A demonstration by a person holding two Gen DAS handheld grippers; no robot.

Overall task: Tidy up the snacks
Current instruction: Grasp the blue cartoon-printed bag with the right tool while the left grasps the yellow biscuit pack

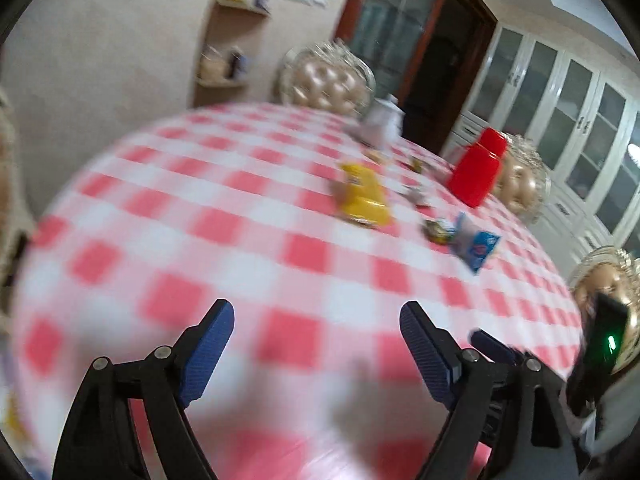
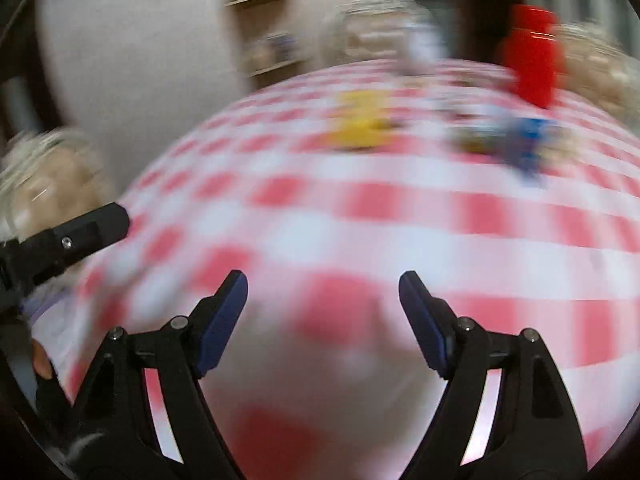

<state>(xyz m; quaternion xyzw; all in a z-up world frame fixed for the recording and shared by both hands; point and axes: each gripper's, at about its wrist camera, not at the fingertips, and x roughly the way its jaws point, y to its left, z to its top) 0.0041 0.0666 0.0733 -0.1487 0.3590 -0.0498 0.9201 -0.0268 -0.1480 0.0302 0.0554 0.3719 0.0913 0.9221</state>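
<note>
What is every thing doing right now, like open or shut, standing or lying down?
left gripper: open, nothing between its fingers.
right gripper: open, nothing between its fingers.
red container: standing upright on the checkered tablecloth.
yellow snack bag: lying flat on the cloth.
blue and white snack packet: lying on the cloth.
white teapot: upright, lid on.
</note>
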